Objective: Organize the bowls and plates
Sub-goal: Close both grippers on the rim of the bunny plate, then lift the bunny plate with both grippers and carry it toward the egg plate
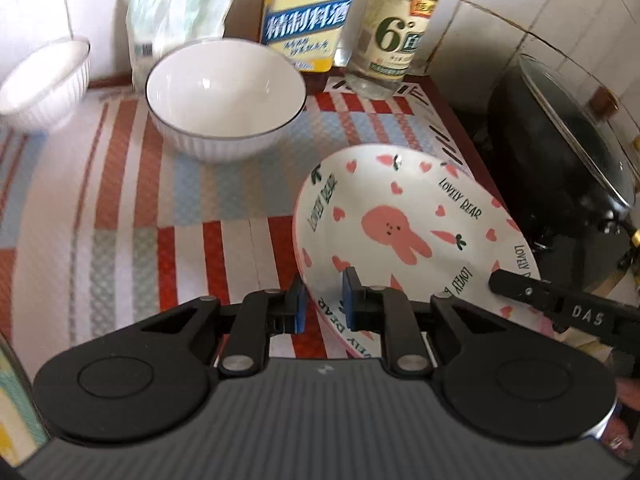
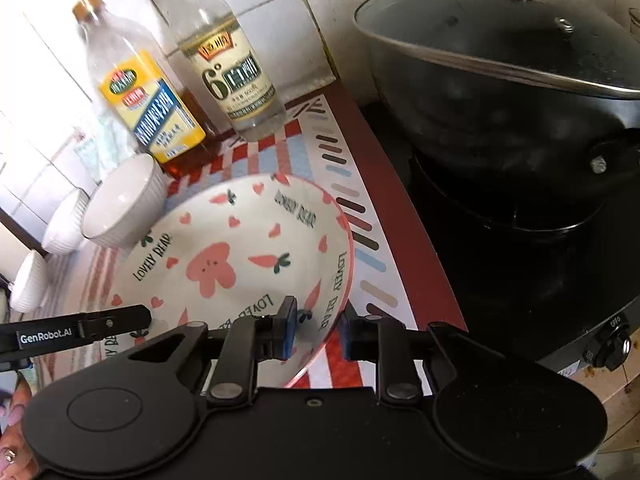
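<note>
A white plate with a pink rabbit, hearts and "LOVELY BEAR" lettering (image 1: 404,220) is held tilted above the striped mat. My left gripper (image 1: 323,300) straddles its near-left rim, pads on either side. My right gripper (image 2: 318,328) straddles its near-right rim; it also shows in the left wrist view (image 1: 520,286). The plate shows in the right wrist view (image 2: 224,248). A white ribbed bowl (image 1: 226,96) stands behind it, also visible in the right wrist view (image 2: 124,204). Another white bowl (image 1: 44,80) stands at the far left.
A yellow-labelled bottle (image 1: 308,16), a clear vinegar bottle (image 1: 394,28) and a plastic bag (image 1: 176,12) stand against the tiled wall. A black wok with glass lid (image 2: 508,80) sits on the stove at the right. More white bowls (image 2: 64,224) stand at the left.
</note>
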`<move>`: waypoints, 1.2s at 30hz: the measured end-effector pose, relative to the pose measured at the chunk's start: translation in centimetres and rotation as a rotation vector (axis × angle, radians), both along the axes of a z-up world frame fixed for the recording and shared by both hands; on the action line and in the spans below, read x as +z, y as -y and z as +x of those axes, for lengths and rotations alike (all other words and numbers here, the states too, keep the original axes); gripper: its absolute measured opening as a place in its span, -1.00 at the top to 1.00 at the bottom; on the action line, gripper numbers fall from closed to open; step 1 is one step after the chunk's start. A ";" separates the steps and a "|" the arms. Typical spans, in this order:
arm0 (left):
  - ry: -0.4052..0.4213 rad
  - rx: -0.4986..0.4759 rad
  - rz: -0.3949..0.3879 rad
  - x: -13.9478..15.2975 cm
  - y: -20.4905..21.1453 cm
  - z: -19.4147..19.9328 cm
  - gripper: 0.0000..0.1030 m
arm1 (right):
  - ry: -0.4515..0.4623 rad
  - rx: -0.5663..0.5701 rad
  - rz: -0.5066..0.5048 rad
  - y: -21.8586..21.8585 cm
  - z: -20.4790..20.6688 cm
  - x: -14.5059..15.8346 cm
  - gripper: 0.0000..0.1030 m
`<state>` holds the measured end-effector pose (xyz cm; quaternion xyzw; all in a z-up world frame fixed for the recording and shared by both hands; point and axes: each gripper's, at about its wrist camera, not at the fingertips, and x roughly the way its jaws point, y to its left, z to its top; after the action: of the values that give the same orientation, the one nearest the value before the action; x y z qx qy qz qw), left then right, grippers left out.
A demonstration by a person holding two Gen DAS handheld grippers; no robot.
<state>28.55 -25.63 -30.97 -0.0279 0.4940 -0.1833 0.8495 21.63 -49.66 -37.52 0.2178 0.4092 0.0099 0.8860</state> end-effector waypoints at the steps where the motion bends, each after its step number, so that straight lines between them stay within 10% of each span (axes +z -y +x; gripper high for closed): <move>1: 0.007 -0.007 0.008 0.2 -0.1 -0.1 0.70 | 0.000 -0.004 0.015 0.1 -0.2 0.2 0.55; 36: 0.160 -0.027 0.088 10.7 -7.9 -10.9 0.69 | 0.095 0.174 0.033 -4.9 -8.8 8.6 0.54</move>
<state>17.65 -17.71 -20.26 0.0309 0.4324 -0.1747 0.8841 12.87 -44.74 -28.91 0.1954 0.3840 0.1040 0.8964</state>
